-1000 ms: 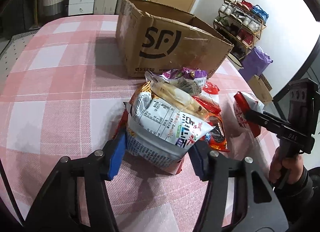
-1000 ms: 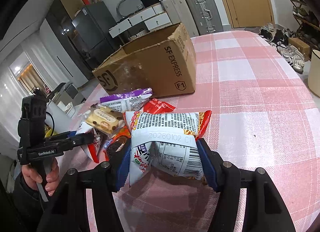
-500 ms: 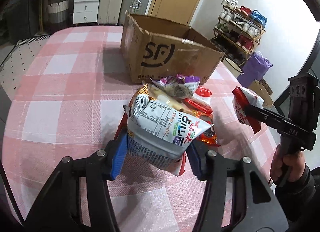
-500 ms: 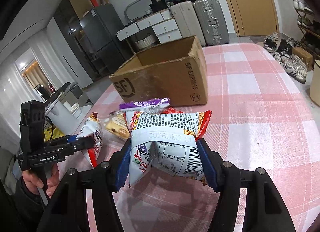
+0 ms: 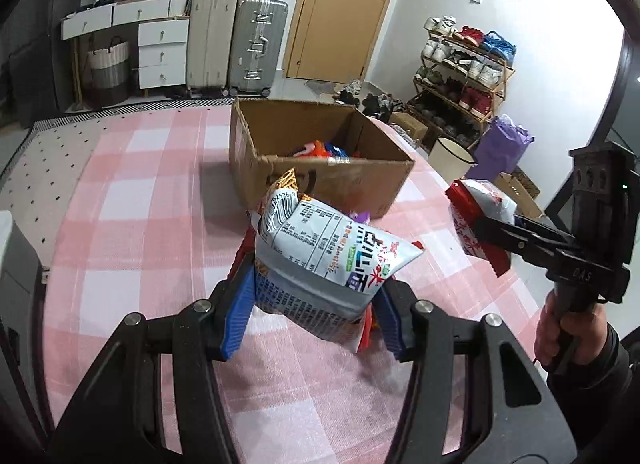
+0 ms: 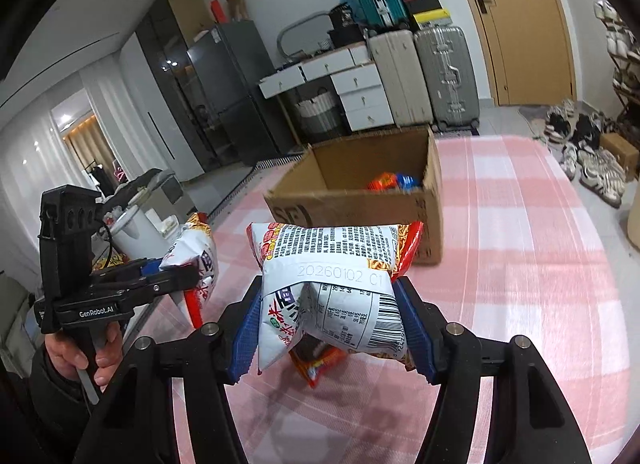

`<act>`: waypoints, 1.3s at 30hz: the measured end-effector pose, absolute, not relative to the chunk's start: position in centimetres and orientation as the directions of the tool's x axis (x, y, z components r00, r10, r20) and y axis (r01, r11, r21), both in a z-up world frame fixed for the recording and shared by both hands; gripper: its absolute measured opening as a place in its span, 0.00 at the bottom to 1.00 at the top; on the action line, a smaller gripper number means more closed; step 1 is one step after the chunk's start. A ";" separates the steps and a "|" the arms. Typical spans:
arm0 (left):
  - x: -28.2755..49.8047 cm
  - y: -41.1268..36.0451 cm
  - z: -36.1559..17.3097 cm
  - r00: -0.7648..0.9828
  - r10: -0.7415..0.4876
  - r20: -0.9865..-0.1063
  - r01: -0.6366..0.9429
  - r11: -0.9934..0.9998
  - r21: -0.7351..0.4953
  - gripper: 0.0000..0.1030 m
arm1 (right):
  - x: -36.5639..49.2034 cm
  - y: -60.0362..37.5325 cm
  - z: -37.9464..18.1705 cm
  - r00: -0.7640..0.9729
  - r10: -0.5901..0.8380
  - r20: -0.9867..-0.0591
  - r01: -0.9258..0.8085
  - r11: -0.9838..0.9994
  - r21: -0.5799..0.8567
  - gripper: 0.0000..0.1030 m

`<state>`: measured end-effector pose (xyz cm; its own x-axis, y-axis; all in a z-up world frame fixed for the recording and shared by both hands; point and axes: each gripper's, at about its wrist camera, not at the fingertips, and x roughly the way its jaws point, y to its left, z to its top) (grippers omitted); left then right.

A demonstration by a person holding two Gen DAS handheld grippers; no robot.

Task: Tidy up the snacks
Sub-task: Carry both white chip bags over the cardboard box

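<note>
My left gripper (image 5: pixel 316 312) is shut on a white and grey noodle packet (image 5: pixel 328 256), held up above the pink checked table (image 5: pixel 132 224). My right gripper (image 6: pixel 332 328) is shut on a white and red noodle packet (image 6: pixel 332 284), also lifted. Each gripper shows in the other's view: the right one (image 5: pixel 484 228) at the right edge, the left one (image 6: pixel 192 276) at the left. An open cardboard box (image 5: pixel 352 184) stands behind both, with orange and blue snack packets (image 6: pixel 394 181) inside. A red snack packet (image 6: pixel 316 364) lies on the table under the right gripper.
The box (image 6: pixel 360 204) takes the far middle of the table. Past the table stand suitcases (image 5: pixel 256 48), white drawers (image 5: pixel 162 52), a shoe rack (image 5: pixel 460 76) and a white bin (image 5: pixel 452 158). A person's hand (image 5: pixel 568 328) grips the right tool's handle.
Both grippers have risen with their packets. The inside of the box has come into view, and the loose snacks on the table have dropped behind the held packets.
</note>
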<state>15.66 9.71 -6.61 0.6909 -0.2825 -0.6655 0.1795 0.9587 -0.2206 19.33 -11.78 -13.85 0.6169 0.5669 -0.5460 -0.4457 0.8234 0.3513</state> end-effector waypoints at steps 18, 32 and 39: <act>21.7 6.7 2.1 0.715 -0.264 -0.648 0.208 0.964 -0.163 0.50 | 22.6 -11.3 -6.7 0.654 0.587 -0.477 -0.509 0.808 0.298 0.62; 30.5 5.6 6.0 0.719 -0.253 -0.647 0.204 0.967 -0.152 0.50 | 27.2 -9.5 -2.9 0.677 0.576 -0.458 -0.524 0.814 0.249 0.62; 35.0 5.9 7.0 0.718 -0.245 -0.652 0.200 0.969 -0.144 0.50 | 29.8 -8.8 -2.2 0.681 0.565 -0.465 -0.526 0.820 0.226 0.62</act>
